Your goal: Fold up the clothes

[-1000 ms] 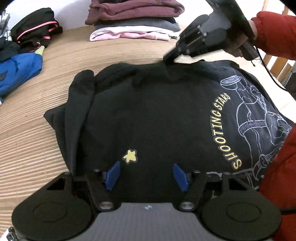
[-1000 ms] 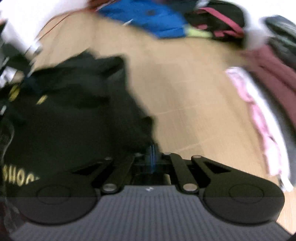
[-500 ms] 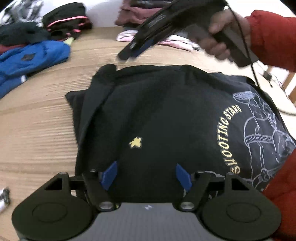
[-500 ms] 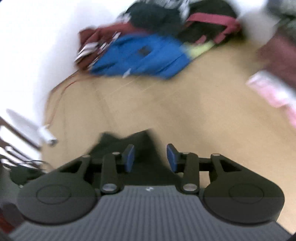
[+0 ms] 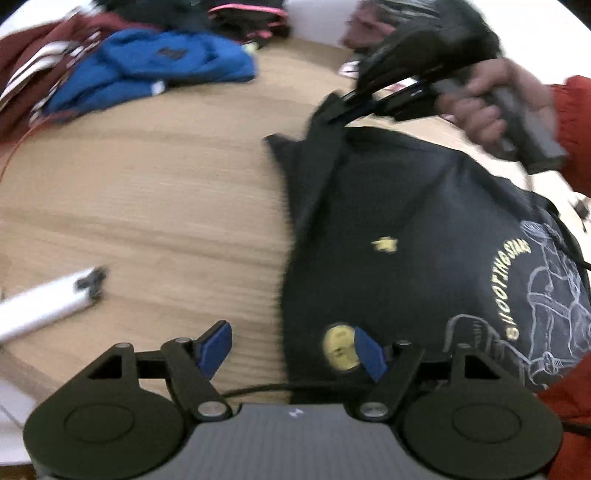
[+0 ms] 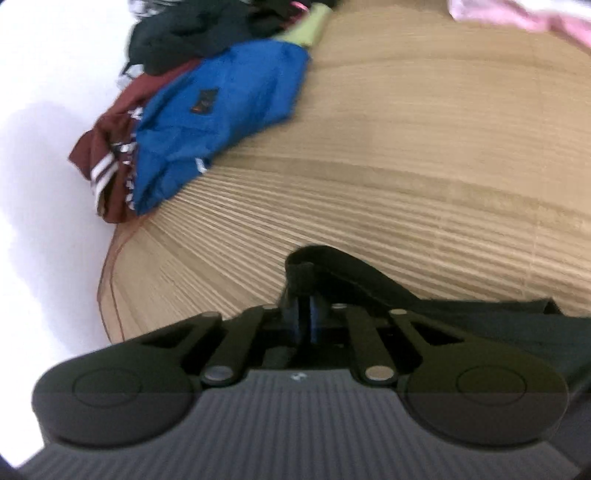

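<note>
A black sweatshirt with a yellow star and "SHOOTING STARS" print lies on the wooden table. My left gripper is open at the garment's near left edge, one blue pad over the wood, the other over the cloth. My right gripper is shut on a fold of the black sweatshirt at its far corner; it also shows in the left wrist view, where it lifts that corner.
A blue garment and a maroon striped one lie piled at the far left, with black clothes behind. A white object lies on the table at the near left. Pink cloth lies far right.
My right gripper, open half a second ago, has closed on the sweatshirt's far corner. My left gripper has shifted left, off the cloth's middle to its left edge.
</note>
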`<act>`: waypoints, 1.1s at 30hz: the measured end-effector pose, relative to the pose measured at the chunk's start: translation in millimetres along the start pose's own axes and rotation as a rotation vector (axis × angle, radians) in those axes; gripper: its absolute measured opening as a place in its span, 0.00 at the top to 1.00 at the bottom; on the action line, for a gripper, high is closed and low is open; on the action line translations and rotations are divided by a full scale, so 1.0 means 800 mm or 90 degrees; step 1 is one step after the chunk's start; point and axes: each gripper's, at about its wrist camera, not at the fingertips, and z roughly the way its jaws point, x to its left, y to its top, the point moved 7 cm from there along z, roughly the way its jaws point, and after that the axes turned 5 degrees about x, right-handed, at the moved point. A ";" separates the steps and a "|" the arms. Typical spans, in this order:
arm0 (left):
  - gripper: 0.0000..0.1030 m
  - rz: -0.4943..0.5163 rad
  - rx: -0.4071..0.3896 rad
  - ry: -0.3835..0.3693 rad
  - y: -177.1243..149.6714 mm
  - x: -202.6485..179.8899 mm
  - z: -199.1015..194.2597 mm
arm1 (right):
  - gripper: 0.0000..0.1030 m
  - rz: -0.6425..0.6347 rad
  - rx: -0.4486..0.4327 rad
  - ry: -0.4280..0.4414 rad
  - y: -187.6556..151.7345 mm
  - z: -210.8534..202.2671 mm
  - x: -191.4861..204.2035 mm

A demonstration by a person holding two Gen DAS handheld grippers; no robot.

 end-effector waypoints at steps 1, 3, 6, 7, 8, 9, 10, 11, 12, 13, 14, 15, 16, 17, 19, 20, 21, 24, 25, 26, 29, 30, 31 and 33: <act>0.27 -0.011 -0.004 -0.007 -0.001 0.006 -0.003 | 0.92 -0.004 -0.002 -0.007 0.002 -0.007 0.011; 0.27 -0.023 -0.007 -0.017 -0.004 0.014 -0.007 | 0.92 -0.012 -0.007 -0.021 0.009 -0.010 0.033; 0.26 -0.023 -0.009 -0.023 -0.006 0.018 -0.009 | 0.91 -0.021 0.006 -0.059 0.025 0.007 0.056; 0.26 -0.021 -0.008 -0.024 -0.005 0.019 -0.010 | 0.89 -0.021 0.017 -0.078 0.031 0.021 0.059; 0.26 -0.019 -0.008 -0.025 -0.007 0.018 -0.010 | 0.89 -0.010 0.034 -0.089 0.036 0.036 0.056; 0.26 -0.016 -0.007 -0.027 -0.006 0.016 -0.011 | 0.87 0.004 0.052 -0.097 0.040 0.052 0.052; 0.26 -0.013 -0.005 -0.030 -0.006 0.015 -0.011 | 0.84 0.018 0.070 -0.106 0.044 0.067 0.048; 0.26 -0.009 -0.004 -0.033 -0.005 0.013 -0.012 | 0.81 0.036 0.063 -0.089 0.045 0.065 0.047; 0.26 -0.006 -0.003 -0.036 -0.004 0.012 -0.013 | 0.68 0.055 0.048 -0.065 0.046 0.057 0.046; 0.26 -0.002 -0.009 -0.052 0.000 0.009 -0.015 | 0.47 0.050 0.023 -0.035 0.043 0.041 0.050; 0.26 0.003 -0.030 -0.093 0.005 0.003 -0.022 | 0.37 0.038 -0.004 -0.004 0.039 0.022 0.054; 0.25 0.008 -0.052 -0.133 0.009 -0.004 -0.030 | 0.22 0.020 -0.033 0.004 0.029 -0.001 0.052; 0.23 0.016 -0.067 -0.173 0.013 -0.010 -0.036 | 0.20 0.000 -0.061 0.005 0.018 -0.026 0.048; 0.23 0.027 -0.074 -0.211 0.016 -0.017 -0.041 | 0.20 -0.018 -0.106 -0.020 0.000 -0.057 0.036; 0.23 0.062 -0.073 -0.237 0.013 -0.024 -0.042 | 0.20 -0.056 -0.199 -0.124 -0.055 -0.123 -0.003; 0.23 0.084 -0.066 -0.225 0.008 -0.027 -0.041 | 0.20 -0.077 -0.232 -0.183 -0.088 -0.153 -0.025; 0.24 0.112 -0.056 -0.205 0.002 -0.030 -0.040 | 0.20 -0.106 -0.242 -0.254 -0.130 -0.180 -0.048; 0.23 0.234 -0.053 -0.164 -0.025 -0.048 -0.053 | 0.20 -0.222 -0.232 -0.471 -0.261 -0.253 -0.110; 0.22 0.288 -0.059 -0.155 -0.034 -0.056 -0.059 | 0.20 -0.294 -0.193 -0.530 -0.306 -0.264 -0.119; 0.21 0.372 -0.067 -0.125 -0.047 -0.069 -0.063 | 0.20 -0.374 -0.149 -0.573 -0.351 -0.270 -0.126; 0.20 0.579 -0.102 0.007 -0.082 -0.095 -0.056 | 0.19 -0.604 -0.052 -0.658 -0.480 -0.275 -0.140; 0.20 0.626 -0.112 0.047 -0.091 -0.101 -0.050 | 0.19 -0.661 -0.041 -0.667 -0.514 -0.273 -0.145; 0.20 0.654 -0.119 0.081 -0.099 -0.107 -0.045 | 0.19 -0.702 -0.038 -0.672 -0.542 -0.270 -0.153; 0.20 0.714 -0.116 0.107 -0.124 -0.122 -0.037 | 0.19 -0.744 -0.042 -0.686 -0.579 -0.262 -0.167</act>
